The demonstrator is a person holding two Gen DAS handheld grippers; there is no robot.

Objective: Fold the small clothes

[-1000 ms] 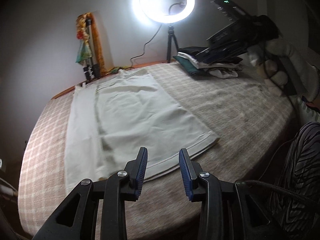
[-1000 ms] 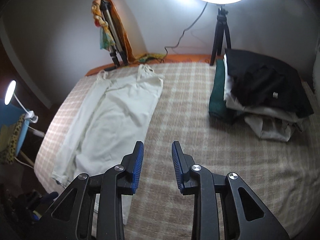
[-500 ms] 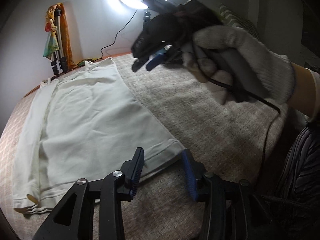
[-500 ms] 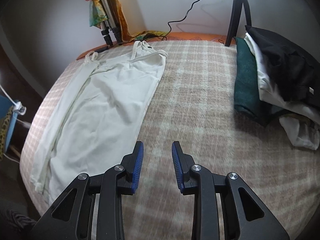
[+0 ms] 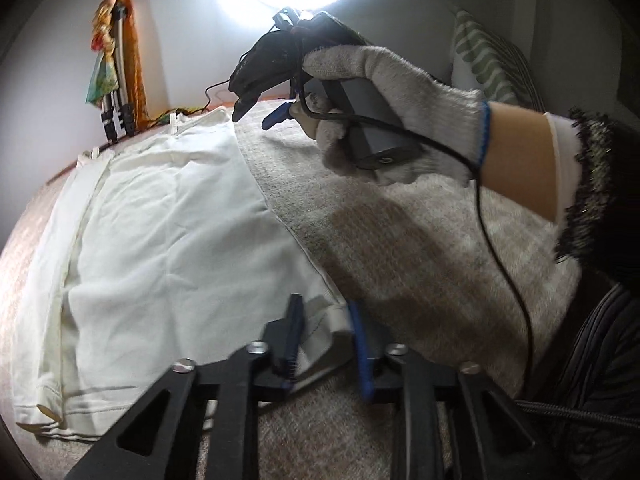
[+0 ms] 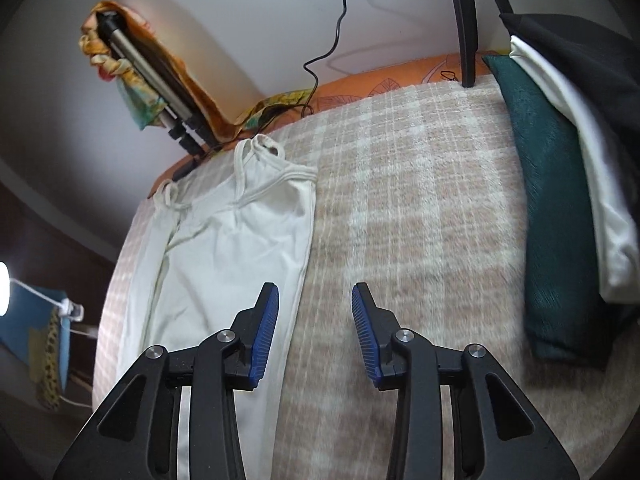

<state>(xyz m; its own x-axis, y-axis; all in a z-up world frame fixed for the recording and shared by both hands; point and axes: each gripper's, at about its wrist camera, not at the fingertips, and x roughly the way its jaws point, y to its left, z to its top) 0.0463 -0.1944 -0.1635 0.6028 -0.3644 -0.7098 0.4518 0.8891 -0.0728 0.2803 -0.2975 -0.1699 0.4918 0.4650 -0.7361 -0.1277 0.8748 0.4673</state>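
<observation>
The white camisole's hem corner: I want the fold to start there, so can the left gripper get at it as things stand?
Probably yes. The left gripper is open with the hem corner of the white camisole already lying between its fingers on the checked blanket. Nothing covers that corner; the right gripper hangs farther off, above the blanket.

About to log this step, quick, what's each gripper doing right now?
Left gripper: open, fingers astride the hem corner of the white top, not yet closed.
Right gripper: open, holding nothing, over the top's edge and the plaid blanket.
</observation>
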